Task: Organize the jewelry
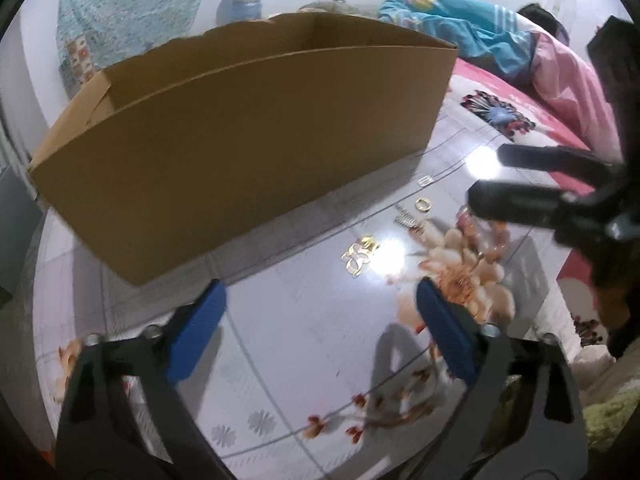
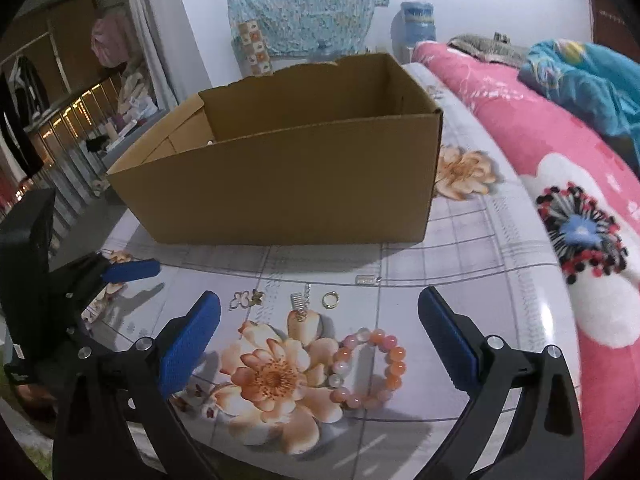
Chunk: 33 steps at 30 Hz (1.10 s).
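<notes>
An open cardboard box (image 2: 288, 184) stands on the flowered table; it also shows in the left wrist view (image 1: 240, 136). In front of it lie a pink bead bracelet (image 2: 368, 368), a gold ring (image 2: 330, 300), a silver spring clip (image 2: 298, 302), a gold butterfly piece (image 2: 246, 299) and a small clear piece (image 2: 366, 279). My right gripper (image 2: 319, 320) is open and empty, just above the bracelet. My left gripper (image 1: 320, 308) is open and empty, near the gold butterfly piece (image 1: 360, 254) and gold ring (image 1: 422, 204).
A bed with a pink flowered blanket (image 2: 560, 168) and a blue blanket (image 2: 584, 76) borders the table on the right. The right gripper (image 1: 520, 184) shows in the left wrist view. A shelf with lights (image 2: 68, 120) stands at far left.
</notes>
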Each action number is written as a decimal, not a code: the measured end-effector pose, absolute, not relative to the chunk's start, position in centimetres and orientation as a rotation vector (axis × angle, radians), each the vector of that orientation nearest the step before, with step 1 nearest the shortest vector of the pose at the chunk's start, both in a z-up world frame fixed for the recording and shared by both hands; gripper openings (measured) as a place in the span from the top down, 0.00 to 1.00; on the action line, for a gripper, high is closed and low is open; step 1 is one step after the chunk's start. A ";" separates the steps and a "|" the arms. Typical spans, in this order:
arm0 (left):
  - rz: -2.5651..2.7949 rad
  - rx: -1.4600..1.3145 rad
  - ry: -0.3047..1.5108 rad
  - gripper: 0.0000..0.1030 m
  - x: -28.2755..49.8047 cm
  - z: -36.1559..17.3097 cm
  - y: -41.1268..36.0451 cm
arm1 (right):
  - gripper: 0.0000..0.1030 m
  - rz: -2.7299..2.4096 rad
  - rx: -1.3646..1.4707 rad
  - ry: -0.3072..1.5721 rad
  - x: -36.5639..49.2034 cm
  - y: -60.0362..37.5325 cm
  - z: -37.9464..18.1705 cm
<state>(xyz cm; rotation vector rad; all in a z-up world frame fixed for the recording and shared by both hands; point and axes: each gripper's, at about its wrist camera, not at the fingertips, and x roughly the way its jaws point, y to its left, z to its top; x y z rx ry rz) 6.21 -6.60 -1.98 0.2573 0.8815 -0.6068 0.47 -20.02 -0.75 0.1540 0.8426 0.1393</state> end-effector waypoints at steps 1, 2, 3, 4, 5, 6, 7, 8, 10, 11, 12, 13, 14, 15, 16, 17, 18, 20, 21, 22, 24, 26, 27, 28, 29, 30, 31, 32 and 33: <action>-0.609 0.264 0.886 0.31 6.4 -2.0 -6.9 | 0.06 0.141 0.155 0.845 0.6 -20.0 -0.8; -0.617 0.262 0.896 0.33 6.7 -2.0 -7.3 | 0.06 0.146 0.153 0.846 0.8 -19.9 -0.9; -0.632 0.257 0.905 0.41 6.8 -2.1 -7.6 | 0.06 0.149 0.148 0.846 1.0 -19.7 -1.0; -0.641 0.256 0.909 0.47 7.0 -2.1 -7.7 | 0.06 0.151 0.145 0.845 1.0 -19.8 -1.0; -0.649 0.261 0.914 0.49 7.2 -2.1 -8.0 | 0.06 0.154 0.141 0.842 1.2 -19.7 -1.0; -0.655 0.266 0.917 0.54 7.0 -2.2 -8.1 | 0.06 0.157 0.139 0.840 1.3 -19.6 -1.0; -0.662 0.272 0.923 0.58 7.1 -2.3 -8.4 | 0.06 0.159 0.139 0.839 1.3 -19.7 -1.0; -0.665 0.276 0.928 0.60 7.3 -2.5 -8.7 | 0.06 0.161 0.140 0.838 1.2 -19.6 -1.1; -0.674 0.282 0.940 0.70 7.4 -2.9 -9.1 | 0.06 0.167 0.138 0.838 1.3 -19.5 -1.2; -0.675 0.286 0.948 0.71 7.5 -3.0 -9.3 | 0.06 0.168 0.137 0.837 1.4 -19.6 -1.2; -0.677 0.289 0.951 0.72 7.5 -3.1 -9.4 | 0.06 0.168 0.136 0.837 1.5 -19.6 -1.3; -0.682 0.294 0.953 0.73 7.5 -3.1 -9.6 | 0.06 0.171 0.136 0.838 1.5 -19.6 -1.3; -0.683 0.298 0.957 0.74 7.6 -3.2 -9.7 | 0.06 0.173 0.137 0.838 1.6 -19.6 -1.4; -0.683 0.301 0.961 0.75 7.6 -3.3 -9.8 | 0.06 0.173 0.138 0.837 1.6 -19.6 -1.4; -0.683 0.303 0.966 0.75 7.6 -3.4 -9.9 | 0.06 0.174 0.139 0.836 1.6 -19.6 -1.5; -0.686 0.303 0.971 0.76 7.6 -3.5 -9.9 | 0.06 0.175 0.139 0.836 1.7 -19.6 -1.5; -0.685 0.307 0.968 0.76 7.6 -3.5 -9.9 | 0.07 0.175 0.139 0.835 1.8 -19.6 -1.5; -0.681 0.324 0.963 0.76 7.6 -3.5 -10.1 | 0.06 0.177 0.140 0.833 1.8 -19.6 -1.5; -0.679 0.326 0.963 0.76 7.7 -3.5 -10.2 | 0.07 0.177 0.139 0.832 1.7 -19.5 -1.5; -0.677 0.329 0.962 0.77 7.8 -3.5 -10.2 | 0.07 0.178 0.138 0.832 1.7 -19.5 -1.6; -0.670 0.340 0.957 0.80 7.9 -3.6 -10.3 | 0.07 0.179 0.136 0.831 1.7 -19.5 -1.6; -0.661 0.355 0.948 0.84 8.0 -3.6 -10.4 | 0.07 0.178 0.136 0.829 1.6 -19.5 -1.5; -0.660 0.360 0.945 0.86 8.0 -3.6 -10.4 | 0.07 0.178 0.136 0.828 1.6 -19.6 -1.5; -0.663 0.363 0.944 0.86 8.0 -3.6 -10.4 | 0.07 0.176 0.137 0.826 1.5 -19.6 -1.4; -0.665 0.367 0.943 0.86 8.1 -3.6 -10.4 | 0.07 0.175 0.138 0.825 1.5 -19.7 -1.4; -0.665 0.375 0.939 0.86 8.0 -3.6 -10.4 | 0.07 0.173 0.139 0.825 1.5 -19.8 -1.4; -0.666 0.382 0.936 0.86 8.0 -3.6 -10.4 | 0.07 0.172 0.140 0.824 1.4 -19.8 -1.4; -0.667 0.383 0.934 0.86 7.9 -3.6 -10.4 | 0.07 0.171 0.141 0.823 1.4 -19.9 -1.4; -0.668 0.379 0.935 0.86 7.9 -3.6 -10.3 | 0.07 0.170 0.142 0.822 1.3 -19.9 -1.3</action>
